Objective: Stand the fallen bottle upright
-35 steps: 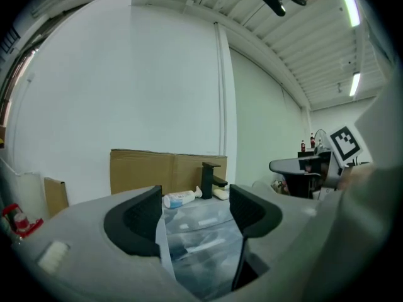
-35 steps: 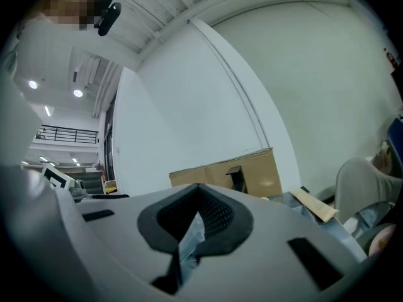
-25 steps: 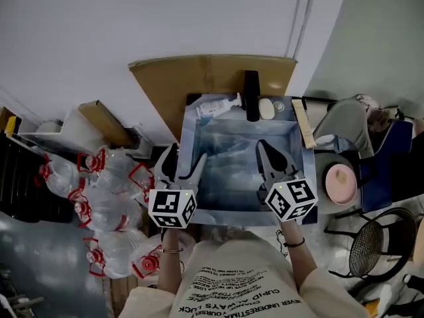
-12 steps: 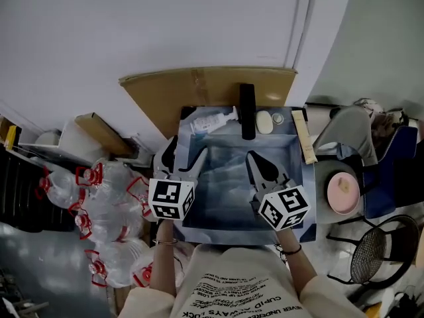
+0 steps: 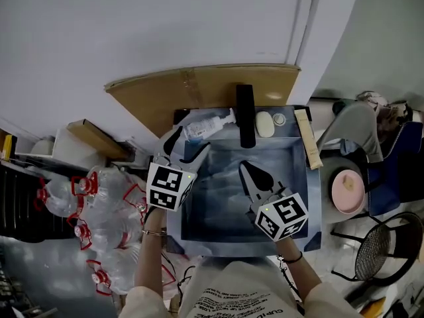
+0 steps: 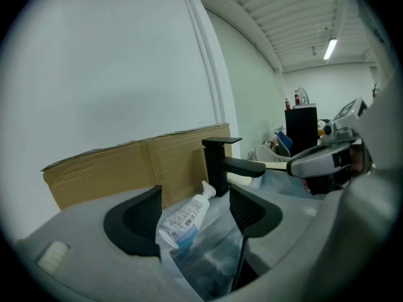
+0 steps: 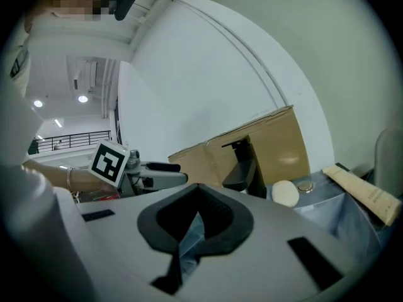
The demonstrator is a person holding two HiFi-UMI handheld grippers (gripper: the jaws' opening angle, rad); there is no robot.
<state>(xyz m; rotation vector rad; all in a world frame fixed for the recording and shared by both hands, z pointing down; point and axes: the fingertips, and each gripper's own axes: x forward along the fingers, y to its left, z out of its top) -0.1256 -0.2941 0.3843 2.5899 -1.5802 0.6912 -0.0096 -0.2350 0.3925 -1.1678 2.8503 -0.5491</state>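
Note:
A white pump bottle (image 5: 205, 126) lies on its side on the sink's back left rim, its nozzle pointing toward the black faucet (image 5: 246, 114). My left gripper (image 5: 187, 144) is open just short of the bottle's base. In the left gripper view the bottle (image 6: 186, 218) lies ahead between the two spread fingers (image 6: 135, 222), not touched by them. My right gripper (image 5: 247, 169) hovers over the middle of the basin, shut with nothing in it. The right gripper view shows its jaws (image 7: 189, 257) meeting at the tips.
The sink (image 5: 311, 197) is lined with a bluish sheet. A bar of soap (image 5: 264, 123) and a wooden stick (image 5: 309, 138) lie on its rim. Cardboard (image 5: 199, 88) leans against the wall behind. Several water jugs (image 5: 99, 204) crowd the floor at left; a pink bowl (image 5: 346, 191) sits at right.
My left gripper has moved forward and now stands close to the fallen bottle. The right gripper has drifted left over the basin.

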